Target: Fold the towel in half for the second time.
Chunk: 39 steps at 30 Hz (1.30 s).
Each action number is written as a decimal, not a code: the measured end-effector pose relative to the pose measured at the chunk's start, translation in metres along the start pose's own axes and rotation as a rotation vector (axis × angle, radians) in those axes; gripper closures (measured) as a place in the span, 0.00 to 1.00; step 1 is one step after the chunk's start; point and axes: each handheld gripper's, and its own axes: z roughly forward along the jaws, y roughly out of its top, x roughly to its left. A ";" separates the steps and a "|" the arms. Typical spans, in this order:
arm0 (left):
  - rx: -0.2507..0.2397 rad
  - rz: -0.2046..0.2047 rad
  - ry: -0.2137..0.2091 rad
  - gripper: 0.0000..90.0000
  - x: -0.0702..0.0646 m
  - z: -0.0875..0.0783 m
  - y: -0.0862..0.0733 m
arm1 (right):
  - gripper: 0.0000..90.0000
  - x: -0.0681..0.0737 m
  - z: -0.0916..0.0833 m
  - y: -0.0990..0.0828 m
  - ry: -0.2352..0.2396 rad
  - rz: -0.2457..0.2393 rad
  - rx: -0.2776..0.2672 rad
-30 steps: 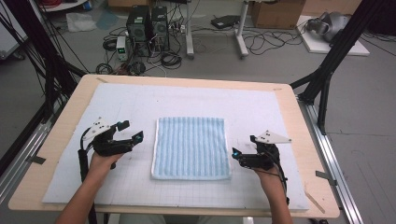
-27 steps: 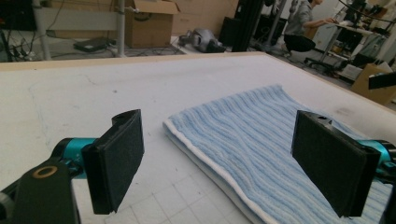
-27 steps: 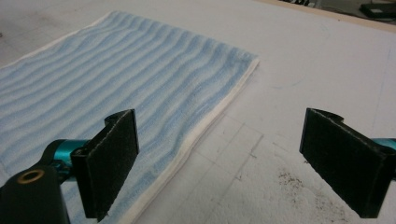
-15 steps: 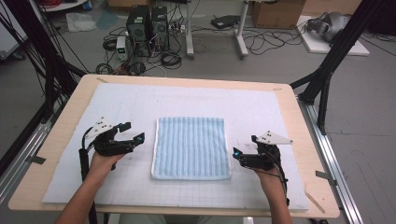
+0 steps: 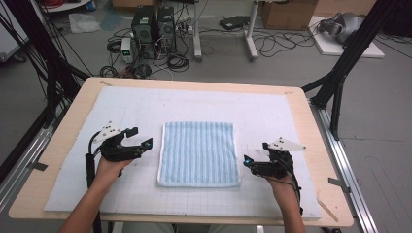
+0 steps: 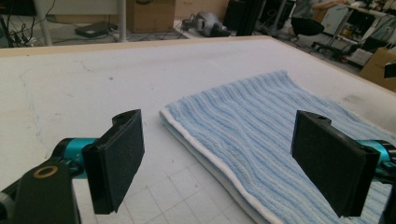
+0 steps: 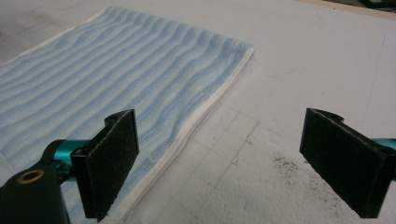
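Towel is the main thing here, a light blue striped one with a white edge, folded flat into a rectangle and sitting pretty much in the middle of the white gridded mat that covers the wooden worktop.

Left claw sits just off the towel's left edge, around the upper half of that edge, not touching it. Its jaws are spread wide with nothing between them. In the left gripper view the left claw looks across the towel, and you can see the folded layers stacked along the white-trimmed near edge. One jaw is over bare mat, the other sits in front of the towel.

Right claw is just off the towel's right edge, down near the lower right corner, also apart from the cloth. Jaws spread wide here too, empty. From the right gripper view the right claw has the towel off to one side, with the towel corner farther up. The mat between the jaws shows grid lines and a little patch of dark specks beside the towel's edge.

Each claw is held by a hand coming in from the near side of the worktop, and each one has a grey three-cornered plate on top. Beyond the worktop, the floor has a couple of computer towers and a tangle of cables.
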 end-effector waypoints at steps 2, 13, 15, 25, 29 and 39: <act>0.001 -0.001 0.006 0.20 0.000 0.002 0.003 | 0.12 0.000 -0.002 0.000 0.010 0.010 -0.005; 0.081 -0.019 0.024 0.24 0.010 0.049 0.036 | 0.12 -0.003 -0.006 0.002 0.039 0.052 -0.041; 0.117 -0.008 0.030 0.24 0.011 0.061 0.033 | 0.12 -0.003 -0.006 0.002 0.041 0.045 -0.041; 0.234 0.011 0.130 0.29 0.025 0.103 0.021 | 0.12 -0.007 -0.009 -0.001 0.038 0.064 -0.038; 0.317 0.065 0.159 0.40 0.025 0.116 0.020 | 0.12 -0.008 -0.008 -0.003 0.035 0.066 -0.029; 0.365 0.129 0.112 0.72 0.019 0.128 0.014 | 0.12 -0.008 -0.008 -0.007 0.030 0.079 -0.009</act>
